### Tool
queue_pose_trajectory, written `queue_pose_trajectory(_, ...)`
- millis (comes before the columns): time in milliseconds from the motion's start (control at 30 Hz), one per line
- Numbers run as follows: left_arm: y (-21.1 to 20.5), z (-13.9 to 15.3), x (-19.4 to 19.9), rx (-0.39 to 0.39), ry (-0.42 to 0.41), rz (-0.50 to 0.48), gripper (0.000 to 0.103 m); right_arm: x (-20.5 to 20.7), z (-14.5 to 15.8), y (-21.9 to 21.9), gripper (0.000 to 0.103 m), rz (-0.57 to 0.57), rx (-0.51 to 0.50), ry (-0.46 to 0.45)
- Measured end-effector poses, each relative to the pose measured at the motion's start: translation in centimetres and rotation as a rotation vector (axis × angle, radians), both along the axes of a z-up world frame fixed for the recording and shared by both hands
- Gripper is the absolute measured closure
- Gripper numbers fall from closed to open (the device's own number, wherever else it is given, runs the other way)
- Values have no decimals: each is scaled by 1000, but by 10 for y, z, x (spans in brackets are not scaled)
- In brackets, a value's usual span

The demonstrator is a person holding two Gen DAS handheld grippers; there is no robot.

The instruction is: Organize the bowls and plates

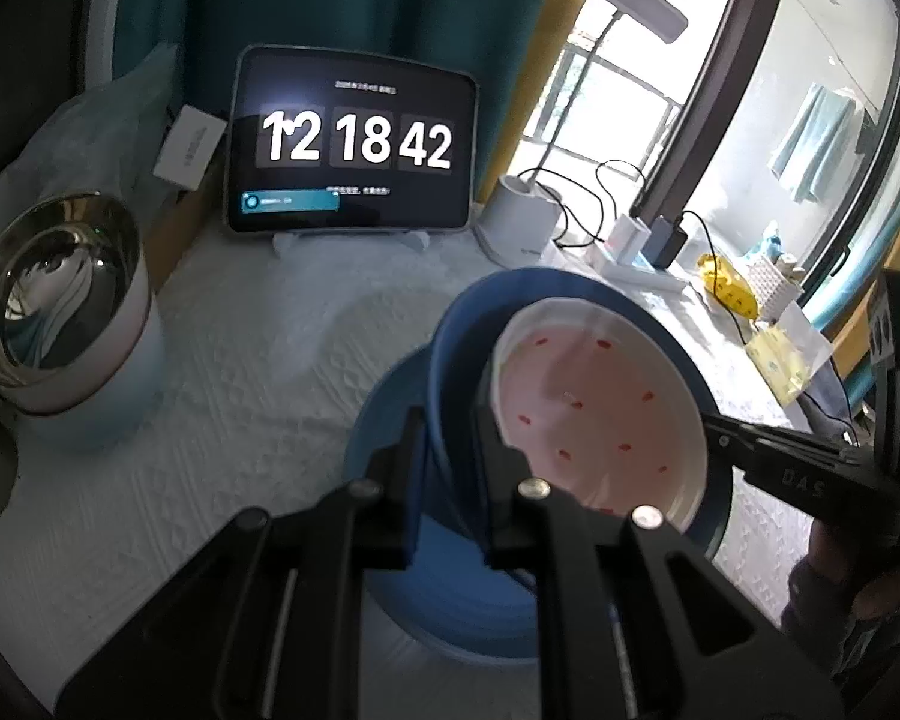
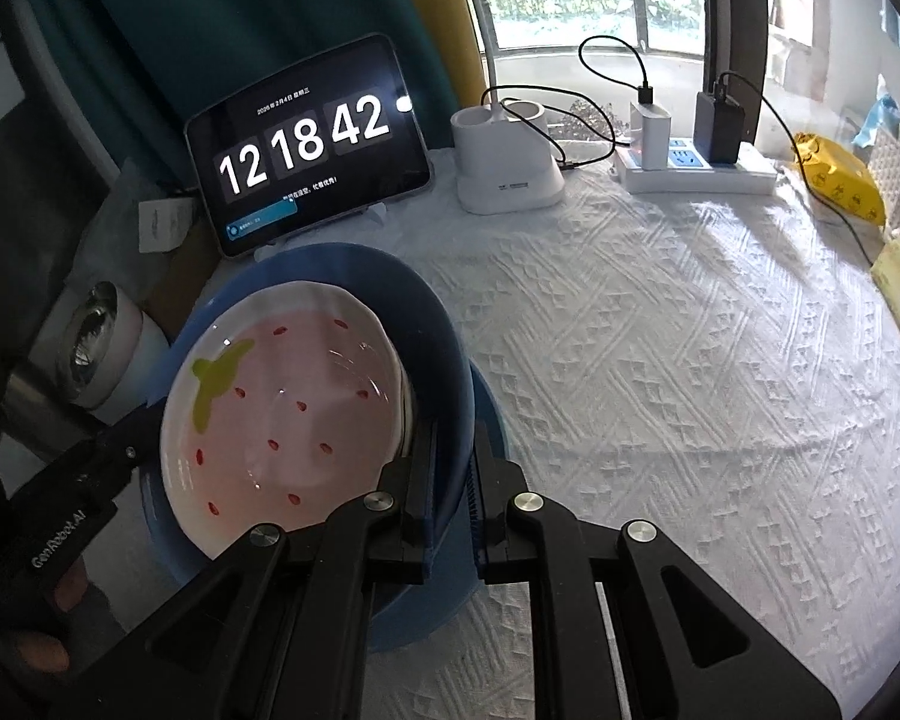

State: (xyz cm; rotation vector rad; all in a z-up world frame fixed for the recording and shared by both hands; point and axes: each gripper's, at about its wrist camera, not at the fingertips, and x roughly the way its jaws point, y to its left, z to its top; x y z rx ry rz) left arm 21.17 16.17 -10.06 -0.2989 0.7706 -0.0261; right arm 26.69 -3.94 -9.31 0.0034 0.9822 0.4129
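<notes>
The left tongs (image 1: pixel 447 468) pinch the near wall of the blue bowl (image 1: pixel 450 360); the right tongs (image 2: pixel 453 468) pinch its opposite wall; inside sits a pink strawberry-pattern plate (image 2: pixel 282 414), tilted; beneath lies a blue plate (image 1: pixel 384 420) on the white-clothed table (image 2: pixel 690 360); a steel-lined cup (image 1: pixel 60 306) stands well apart.

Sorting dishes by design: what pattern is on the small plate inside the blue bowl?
Pink strawberry plate with red seeds, green leaf; right wrist view.

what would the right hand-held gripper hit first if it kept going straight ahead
Its jaws already straddle the blue bowl wall, so the right hand-held gripper would push deeper onto that rim. Beyond lies the white tablecloth; depth is unclear.
</notes>
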Motion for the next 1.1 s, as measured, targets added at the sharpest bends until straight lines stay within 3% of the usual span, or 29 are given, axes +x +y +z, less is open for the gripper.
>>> queue_pose_trajectory(467, -6, 0, -3, 89, -17, -2, 86, -7, 0, -3, 88, 4, -14, -19)
queue_pose_trajectory(900, -7, 8, -17, 118, -52, 18, 80, -21, 6, -16, 66, -11, -6, -55)
queue_pose_trajectory(1100, -16, 15, -27, 119, -82, 1, 69, -30, 9, -22, 61, -16, -3, -69)
